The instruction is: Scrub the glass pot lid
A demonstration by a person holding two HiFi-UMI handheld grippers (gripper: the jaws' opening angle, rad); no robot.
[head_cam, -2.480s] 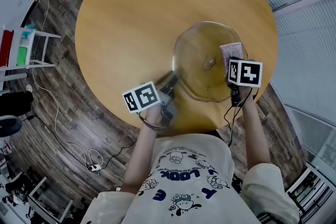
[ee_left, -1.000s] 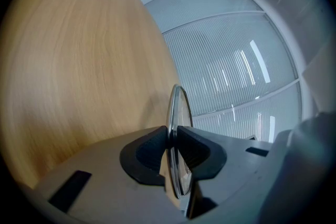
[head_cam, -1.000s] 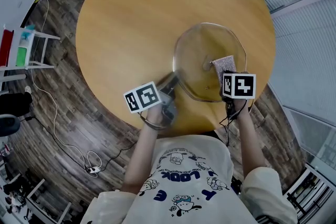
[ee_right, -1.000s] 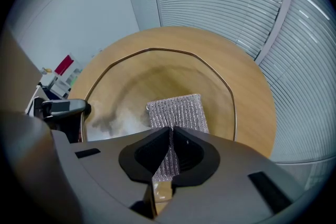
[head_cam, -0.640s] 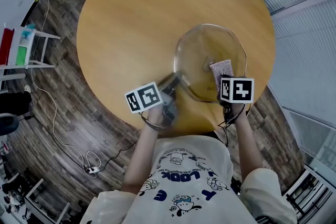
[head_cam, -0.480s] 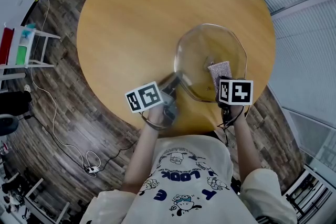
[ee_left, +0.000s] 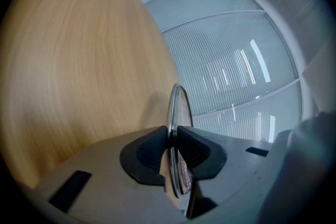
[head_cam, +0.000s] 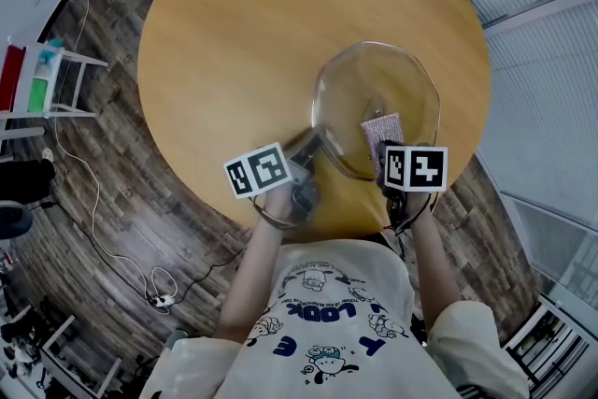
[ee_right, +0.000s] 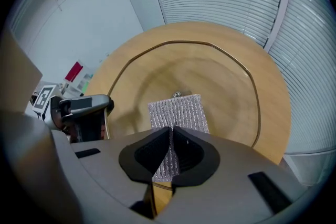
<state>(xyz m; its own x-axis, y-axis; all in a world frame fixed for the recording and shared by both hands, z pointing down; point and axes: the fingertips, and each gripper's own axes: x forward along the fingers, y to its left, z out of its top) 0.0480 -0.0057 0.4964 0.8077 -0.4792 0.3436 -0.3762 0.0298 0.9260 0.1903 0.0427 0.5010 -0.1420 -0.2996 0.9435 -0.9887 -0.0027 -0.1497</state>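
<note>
Right now my left gripper (ee_left: 172, 136) is clamped on the rim of the glass pot lid (head_cam: 374, 79), at the lid's near-left edge, and it holds the lid over the round wooden table (head_cam: 234, 33). I cannot tell whether the lid's far edge touches the table. My right gripper (ee_right: 171, 136) has its jaws closed on a silvery scrub pad (ee_right: 176, 110). The pad lies flat on the lid's face that is turned toward me, just nearer than the small screw (ee_right: 177, 94) at the lid's centre.
</note>
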